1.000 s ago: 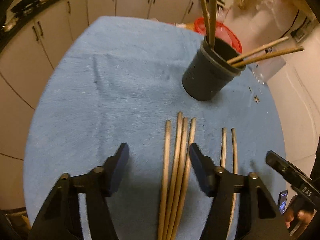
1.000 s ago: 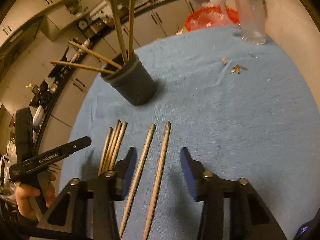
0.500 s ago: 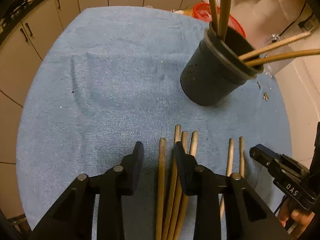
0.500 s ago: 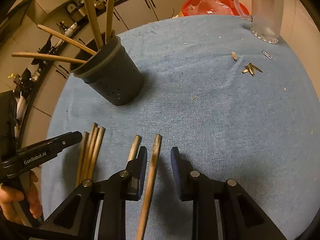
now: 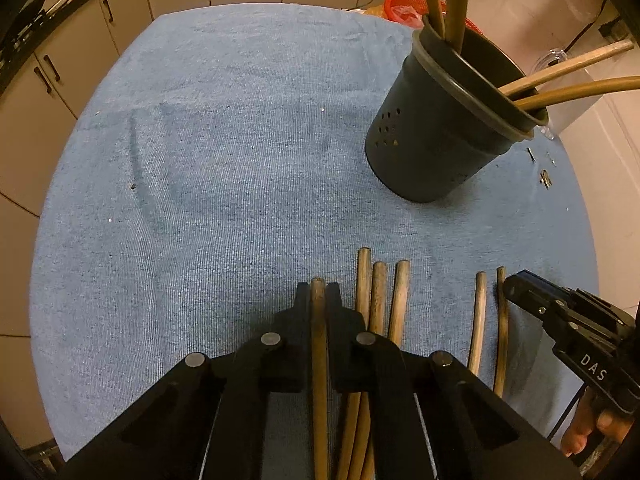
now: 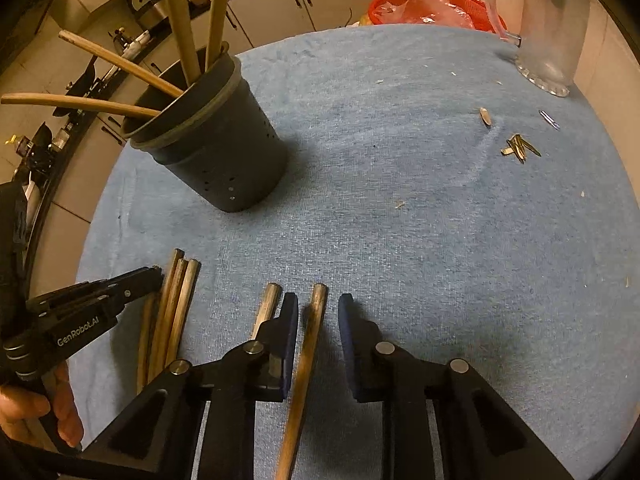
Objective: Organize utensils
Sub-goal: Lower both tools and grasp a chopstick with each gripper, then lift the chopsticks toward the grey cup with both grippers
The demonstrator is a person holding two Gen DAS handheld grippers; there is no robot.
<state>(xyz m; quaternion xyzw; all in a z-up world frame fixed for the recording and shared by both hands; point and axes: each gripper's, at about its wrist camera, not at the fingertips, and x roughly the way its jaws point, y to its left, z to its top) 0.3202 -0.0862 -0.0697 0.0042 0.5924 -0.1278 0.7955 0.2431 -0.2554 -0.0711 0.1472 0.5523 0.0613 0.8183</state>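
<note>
Several wooden chopsticks lie side by side on the blue cloth. My left gripper is shut on the leftmost chopstick, near its far tip. A bundle of three chopsticks lies just to its right. My right gripper straddles the rightmost chopstick. Its jaws are closing, with small gaps still showing at both pads. Another chopstick lies just outside its left finger. A dark perforated holder with several chopsticks in it stands farther back.
A glass mug and a red basket stand at the cloth's far edge. Small metal bits lie on the right side. A hand holds the left gripper. Cabinets surround the table.
Both grippers came forward and down onto the chopsticks. The left jaws closed from wide onto the leftmost chopstick. The right jaws narrowed around the rightmost one.
</note>
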